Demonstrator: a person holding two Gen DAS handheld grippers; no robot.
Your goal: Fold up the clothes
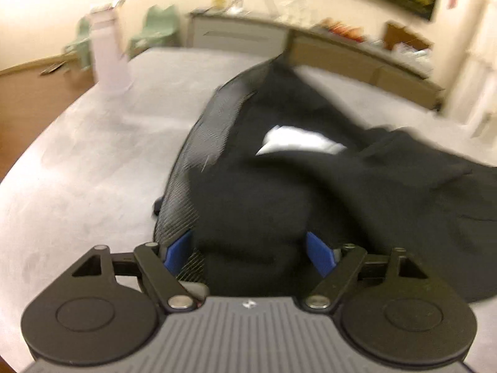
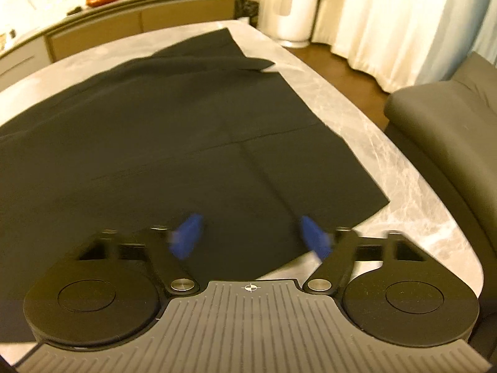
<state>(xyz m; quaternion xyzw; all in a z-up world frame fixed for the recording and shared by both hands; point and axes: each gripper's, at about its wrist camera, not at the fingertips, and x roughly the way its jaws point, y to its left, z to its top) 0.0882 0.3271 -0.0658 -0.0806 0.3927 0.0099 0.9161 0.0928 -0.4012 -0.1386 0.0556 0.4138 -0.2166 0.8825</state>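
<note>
Left gripper (image 1: 250,248) fingers spread around bunched black garment (image 1: 279,192); right gripper (image 2: 251,236) spread above it; bottle (image 1: 108,59) beyond

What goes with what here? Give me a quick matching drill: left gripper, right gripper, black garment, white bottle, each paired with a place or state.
Things:
1. left gripper
2. right gripper
3. black garment
4. white bottle

States:
A. stands upright on the table's far left
B. jaws apart, nothing between them
C. fabric bunched between the jaws
D. partly spread flat on the table

Pairs: 1-C, 2-B, 3-D, 4-A
</note>
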